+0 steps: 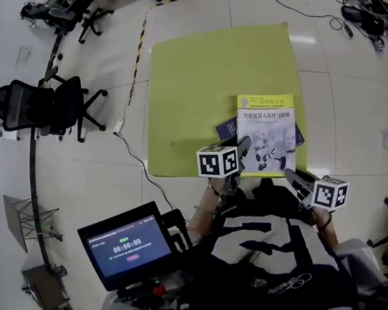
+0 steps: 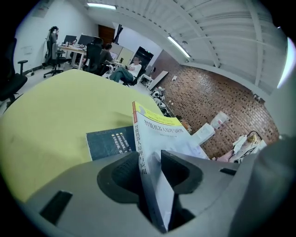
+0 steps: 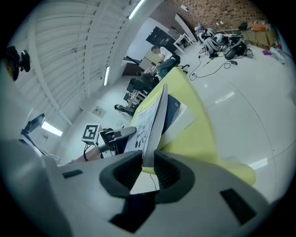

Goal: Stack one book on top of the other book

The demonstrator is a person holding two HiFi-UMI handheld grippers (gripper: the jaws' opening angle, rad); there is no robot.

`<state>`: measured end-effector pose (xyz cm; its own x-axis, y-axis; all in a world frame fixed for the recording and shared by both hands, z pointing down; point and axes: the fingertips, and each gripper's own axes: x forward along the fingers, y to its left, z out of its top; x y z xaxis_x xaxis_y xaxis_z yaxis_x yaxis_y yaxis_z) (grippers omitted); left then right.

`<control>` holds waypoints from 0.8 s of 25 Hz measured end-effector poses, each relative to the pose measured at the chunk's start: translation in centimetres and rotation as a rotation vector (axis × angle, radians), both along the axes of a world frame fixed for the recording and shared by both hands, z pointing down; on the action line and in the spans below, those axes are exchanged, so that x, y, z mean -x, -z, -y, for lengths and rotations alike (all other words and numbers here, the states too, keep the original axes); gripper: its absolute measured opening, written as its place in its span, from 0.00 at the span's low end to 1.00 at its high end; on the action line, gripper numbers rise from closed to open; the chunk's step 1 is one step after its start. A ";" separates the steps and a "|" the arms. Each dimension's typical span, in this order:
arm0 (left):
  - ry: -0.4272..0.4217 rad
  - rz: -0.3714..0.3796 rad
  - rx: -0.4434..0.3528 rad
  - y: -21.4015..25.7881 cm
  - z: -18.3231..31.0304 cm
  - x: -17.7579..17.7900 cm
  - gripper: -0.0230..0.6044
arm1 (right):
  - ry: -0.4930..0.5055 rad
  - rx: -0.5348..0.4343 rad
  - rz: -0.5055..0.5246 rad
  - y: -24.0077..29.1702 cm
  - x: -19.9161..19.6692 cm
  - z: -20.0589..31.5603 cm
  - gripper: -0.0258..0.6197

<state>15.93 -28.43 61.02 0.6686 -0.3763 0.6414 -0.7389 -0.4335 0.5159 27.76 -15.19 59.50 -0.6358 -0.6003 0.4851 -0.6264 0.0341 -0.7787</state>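
White book, head view: it sits over the desk's near right corner, held at its near short edge by both grippers. The left gripper takes the near-left corner and the right gripper the near-right corner. The blue book lies flat on the desk directly beneath, and shows past the white book on both sides. The white book's long axis runs from the near edge toward the far edge. The blue book's long axis appears to run across it.

Left gripper view: the left gripper is clamped on the spine side of the white book, which stands on edge between the jaws. The blue book lies ahead, below and to the left of the jaws, flat on the desk.

Right gripper view: the right gripper is closed on the thin page edge of the white book. The blue book shows just behind it on the desk.

Judgement: the blue book is straight below the held book, so the next move is a short lowering. The left gripper is the nearer to it.
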 end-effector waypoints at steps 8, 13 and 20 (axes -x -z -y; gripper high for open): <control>0.151 0.067 -0.020 0.2 0.3 1.6 0.27 | 0.001 -0.017 0.007 -0.3 -0.2 0.0 0.17; 0.272 0.065 -0.037 1.6 -0.2 3.8 0.27 | 0.007 -0.017 -0.023 -0.4 -0.7 0.0 0.18; 0.251 -0.015 -0.062 4.6 -4.1 5.0 0.27 | -0.042 -0.028 -0.044 -1.6 -1.2 -1.0 0.20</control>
